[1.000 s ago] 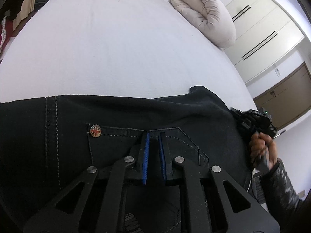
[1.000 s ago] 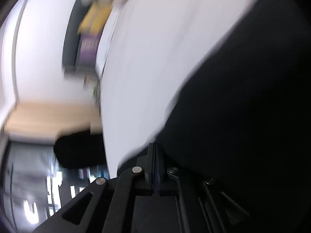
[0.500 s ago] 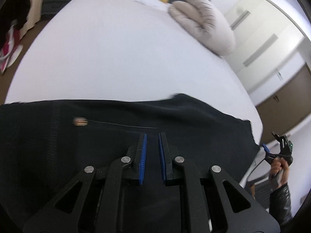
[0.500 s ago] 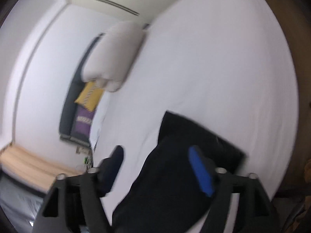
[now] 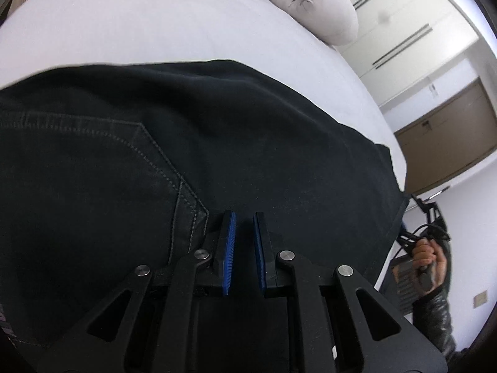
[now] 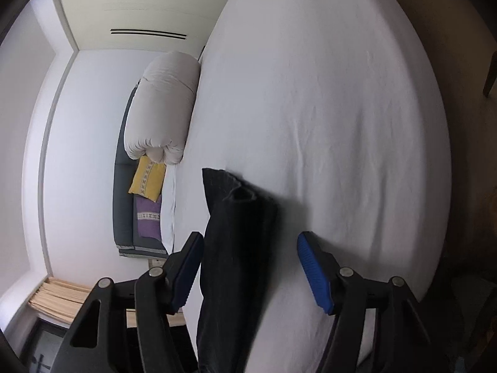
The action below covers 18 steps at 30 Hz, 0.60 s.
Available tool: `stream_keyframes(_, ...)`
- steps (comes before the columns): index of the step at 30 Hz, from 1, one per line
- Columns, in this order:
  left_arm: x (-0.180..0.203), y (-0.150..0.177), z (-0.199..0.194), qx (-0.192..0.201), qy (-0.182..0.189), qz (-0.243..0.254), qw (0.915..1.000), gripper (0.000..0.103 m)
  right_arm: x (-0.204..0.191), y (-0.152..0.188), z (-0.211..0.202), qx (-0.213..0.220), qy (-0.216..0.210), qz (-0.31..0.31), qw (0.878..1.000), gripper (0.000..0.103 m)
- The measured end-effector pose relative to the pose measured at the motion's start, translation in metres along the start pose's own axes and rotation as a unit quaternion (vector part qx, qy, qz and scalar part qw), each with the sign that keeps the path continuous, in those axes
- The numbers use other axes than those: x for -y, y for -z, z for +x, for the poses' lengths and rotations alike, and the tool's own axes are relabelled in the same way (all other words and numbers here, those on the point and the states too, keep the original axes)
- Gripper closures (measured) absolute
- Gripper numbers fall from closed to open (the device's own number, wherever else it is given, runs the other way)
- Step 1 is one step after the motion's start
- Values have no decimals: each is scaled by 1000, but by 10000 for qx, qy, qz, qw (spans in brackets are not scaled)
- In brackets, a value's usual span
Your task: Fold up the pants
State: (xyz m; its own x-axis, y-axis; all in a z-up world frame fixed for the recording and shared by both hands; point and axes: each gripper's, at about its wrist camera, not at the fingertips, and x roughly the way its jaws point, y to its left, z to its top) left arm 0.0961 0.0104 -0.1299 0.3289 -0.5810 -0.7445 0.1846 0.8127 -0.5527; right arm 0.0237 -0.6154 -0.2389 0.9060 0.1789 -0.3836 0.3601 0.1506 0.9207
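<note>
The black pants (image 5: 217,143) lie on the white bed (image 5: 139,25), filling mid-frame under the left gripper (image 5: 244,233), fingers slightly parted, while the right gripper (image 6: 248,267) gapes wide around their edge.

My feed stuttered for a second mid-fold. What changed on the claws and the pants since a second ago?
The right claw let go: it was shut at the pants' edge a second ago, and now stands wide open with the dark pants lying between its fingers, ungripped. The left claw slid sideways along the pants; the pocket rivet has left its view. Its narrow finger gap and the white bed are unchanged.
</note>
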Motion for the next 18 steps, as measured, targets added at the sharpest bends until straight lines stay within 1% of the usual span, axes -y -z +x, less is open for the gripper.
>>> stream_keyframes(3,1,4,1,-37,-146,115,9998,91,-10,-6,18,-120,-114,-186,9997,36)
stream_keyframes(5,1,5,1,-27,-202,174,9996,91,-8,-11,20,-212,-257,-183,9993,43)
stream_keyframes(6,0,6,1,-21,-194,165,9997,91,-7,-14,26,-251,-303,-163,9991,45)
stream_keyframes(9,-4,8,-2,-36,-137,124,9998,91,-2,-20,34,-312,-293,-101,9990,60)
stream_keyframes(11,-5,7,-3,-36,-119,112,9999,91,-3,-22,39,-343,-265,-194,9989,76)
stream_keyframes(12,-6,8,-3,-33,-125,118,9998,91,-2,-23,37,-372,-260,-205,9988,79)
stream_keyframes(13,-6,8,-4,-29,-127,120,9998,91,1,-24,40,-402,-256,-159,9987,87)
stream_keyframes(14,-3,8,-1,-27,-129,119,9998,91,3,-25,40,-413,-280,-108,9987,92)
stream_keyframes(16,-4,11,-2,-30,-128,124,9998,91,7,-26,41,-432,-369,-60,9984,92)
stream_keyframes(18,-4,8,-3,-31,-137,137,9998,91,5,-24,40,-411,-317,-175,9985,92)
